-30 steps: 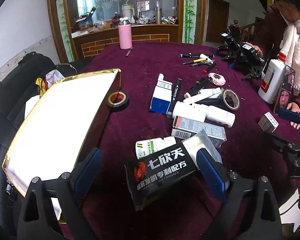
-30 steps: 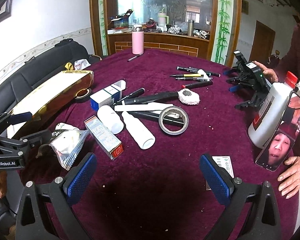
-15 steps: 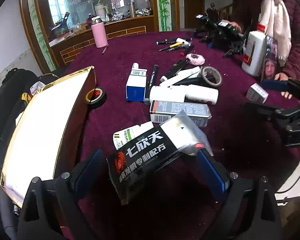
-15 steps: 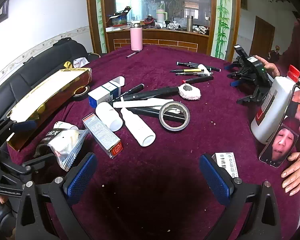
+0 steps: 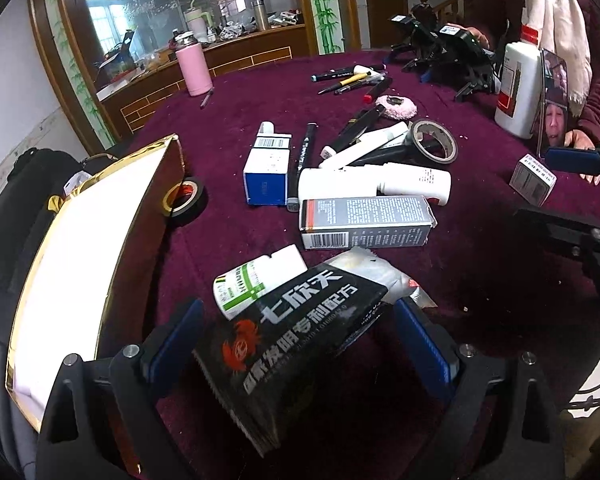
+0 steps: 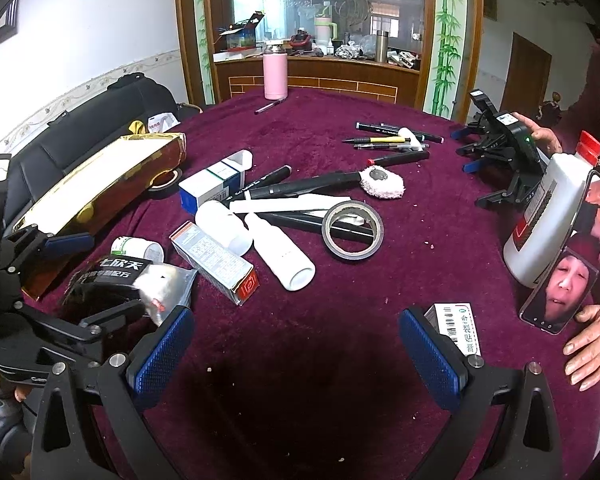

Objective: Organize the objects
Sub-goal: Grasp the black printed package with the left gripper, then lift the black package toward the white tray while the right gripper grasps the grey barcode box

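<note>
Black and foil, the sachet (image 5: 300, 344) sits between your left gripper's (image 5: 296, 340) spread blue pads (contact unclear), near the gold box (image 5: 84, 252), in front of the green-labelled bottle (image 5: 244, 284). Your right gripper (image 6: 296, 344) hangs wide open over bare burgundy cloth (image 6: 300, 360).

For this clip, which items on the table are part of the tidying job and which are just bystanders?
Job items: black foil pouch between the open left gripper fingers; gold box; small green-label bottle; grey carton; grey tape roll; pens.

Bystanders: pink flask; white jug; phone; spare grippers. The right gripper is open and empty.
</note>
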Demonstrator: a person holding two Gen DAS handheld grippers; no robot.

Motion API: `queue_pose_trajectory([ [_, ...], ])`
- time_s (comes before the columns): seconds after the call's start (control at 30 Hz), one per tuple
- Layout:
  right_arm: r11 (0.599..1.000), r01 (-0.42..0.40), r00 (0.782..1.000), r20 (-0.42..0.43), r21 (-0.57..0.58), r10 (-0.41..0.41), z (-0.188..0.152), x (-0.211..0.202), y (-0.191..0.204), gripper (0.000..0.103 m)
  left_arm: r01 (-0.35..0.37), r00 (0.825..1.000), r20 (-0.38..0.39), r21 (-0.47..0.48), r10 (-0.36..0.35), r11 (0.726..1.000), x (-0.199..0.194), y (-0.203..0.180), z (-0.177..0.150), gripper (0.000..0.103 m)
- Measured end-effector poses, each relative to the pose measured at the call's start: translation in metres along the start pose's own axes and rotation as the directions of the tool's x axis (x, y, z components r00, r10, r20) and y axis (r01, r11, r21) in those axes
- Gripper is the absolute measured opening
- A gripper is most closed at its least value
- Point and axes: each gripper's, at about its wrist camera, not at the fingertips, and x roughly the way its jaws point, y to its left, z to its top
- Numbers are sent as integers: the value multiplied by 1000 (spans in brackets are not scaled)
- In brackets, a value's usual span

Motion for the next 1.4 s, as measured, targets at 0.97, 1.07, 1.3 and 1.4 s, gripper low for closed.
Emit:
queue_pose_trajectory([
  [0.97,982,-167,986,-42,-83,164,15,18,9,89,156,985,110,-239,-133,958,-45,38,7,42],
  [1.07,976,-185,982,-57,-114,180,17,22,12,84,149,986,107,-237,-127,960,-44,36,9,42],
  [1.3,959,-238,970,-84,-152,228,24,30,13,80,125,988,115,-245,-99,961,-50,38,11,42],
  [1.4,951,-267,962,-97,-157,254,27,34,13,77,115,989,121,-253,-87,960,-53,41,11,42],
])
